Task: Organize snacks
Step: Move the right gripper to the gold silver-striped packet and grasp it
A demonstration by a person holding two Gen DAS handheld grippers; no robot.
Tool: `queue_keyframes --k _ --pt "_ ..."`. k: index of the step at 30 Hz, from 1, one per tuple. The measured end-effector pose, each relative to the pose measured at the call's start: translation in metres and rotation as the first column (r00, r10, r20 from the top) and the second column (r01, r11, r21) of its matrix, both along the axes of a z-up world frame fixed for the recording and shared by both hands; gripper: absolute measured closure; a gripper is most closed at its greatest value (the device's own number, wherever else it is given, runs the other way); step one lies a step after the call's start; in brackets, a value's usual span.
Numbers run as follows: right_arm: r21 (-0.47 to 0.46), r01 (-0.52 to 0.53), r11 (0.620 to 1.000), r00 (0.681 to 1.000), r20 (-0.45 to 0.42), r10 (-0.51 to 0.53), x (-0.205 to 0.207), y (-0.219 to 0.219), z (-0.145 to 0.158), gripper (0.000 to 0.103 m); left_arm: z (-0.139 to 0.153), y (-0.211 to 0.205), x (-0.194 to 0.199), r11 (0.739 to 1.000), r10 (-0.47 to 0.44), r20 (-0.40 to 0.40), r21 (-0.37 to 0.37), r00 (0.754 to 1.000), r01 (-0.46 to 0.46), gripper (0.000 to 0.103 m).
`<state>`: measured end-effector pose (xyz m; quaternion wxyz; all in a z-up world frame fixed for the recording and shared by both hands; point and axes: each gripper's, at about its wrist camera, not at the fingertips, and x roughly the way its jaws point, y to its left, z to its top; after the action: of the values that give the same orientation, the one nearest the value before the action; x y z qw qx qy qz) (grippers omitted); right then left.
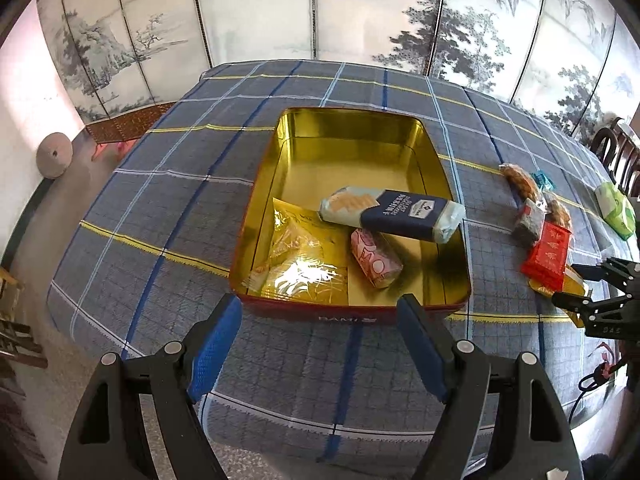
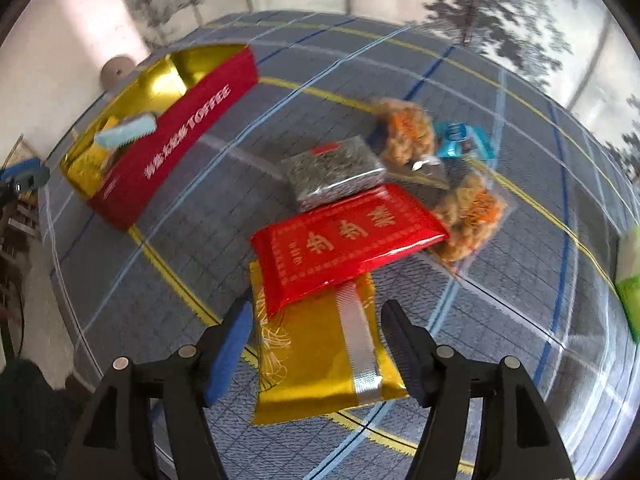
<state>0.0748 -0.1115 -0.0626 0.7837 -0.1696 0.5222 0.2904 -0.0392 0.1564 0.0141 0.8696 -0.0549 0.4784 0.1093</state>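
Your left gripper (image 1: pixel 320 316) hangs over the near edge of the red tin (image 1: pixel 352 314), and its jaws are open with nothing between them. The tin sits on the checked tablecloth (image 1: pixel 160 200) and is shiny gold inside. In it you can see a dark blue and pale blue cracker pack (image 1: pixel 392 214) leaning on the right wall, a small pink snack (image 1: pixel 376 258) under it, and a gold crinkly bag (image 1: pixel 300 264) on the left side of the tin floor. Your right gripper (image 2: pixel 316 328) is over the pile of snacks that lies to the right of the tin. Its jaws are open too, and the gold packet (image 2: pixel 320 364) lies between them, but the pads do not press on it. A red packet (image 2: pixel 344 240) with gold writing lies on top of the far end of the gold packet. Behind the red one is a grey shiny packet (image 2: pixel 332 172). Two clear bags of brown crunchy bits (image 2: pixel 408 128) sit beside it, with a small blue wrapper (image 2: pixel 460 136) near them. A green pack (image 2: pixel 630 280) lies well apart at the right edge.
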Motion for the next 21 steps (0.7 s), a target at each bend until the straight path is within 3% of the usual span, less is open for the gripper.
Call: queue_keyframes --k 6,15,21 --pt "-0.051 -0.054 0.997 0.998 0.008 0.055 -0.001 0.01 -0.007 0.035 0.0 -0.003 -0.001 1.0 -0.001 -0.004 0.005 1.0 0.001 0.025" --pt "-0.026 -0.027 0.999 0.999 0.018 0.028 -0.014 -0.003 -0.005 0.047 0.0 -0.012 0.001 1.0 -0.022 -0.004 0.003 1.0 0.023 0.025" --pt "-0.013 0.012 1.0 1.0 0.012 -0.012 -0.031 -0.023 -0.004 0.048 0.002 -0.029 0.008 0.998 -0.065 -0.001 -0.001 0.998 0.065 0.025"
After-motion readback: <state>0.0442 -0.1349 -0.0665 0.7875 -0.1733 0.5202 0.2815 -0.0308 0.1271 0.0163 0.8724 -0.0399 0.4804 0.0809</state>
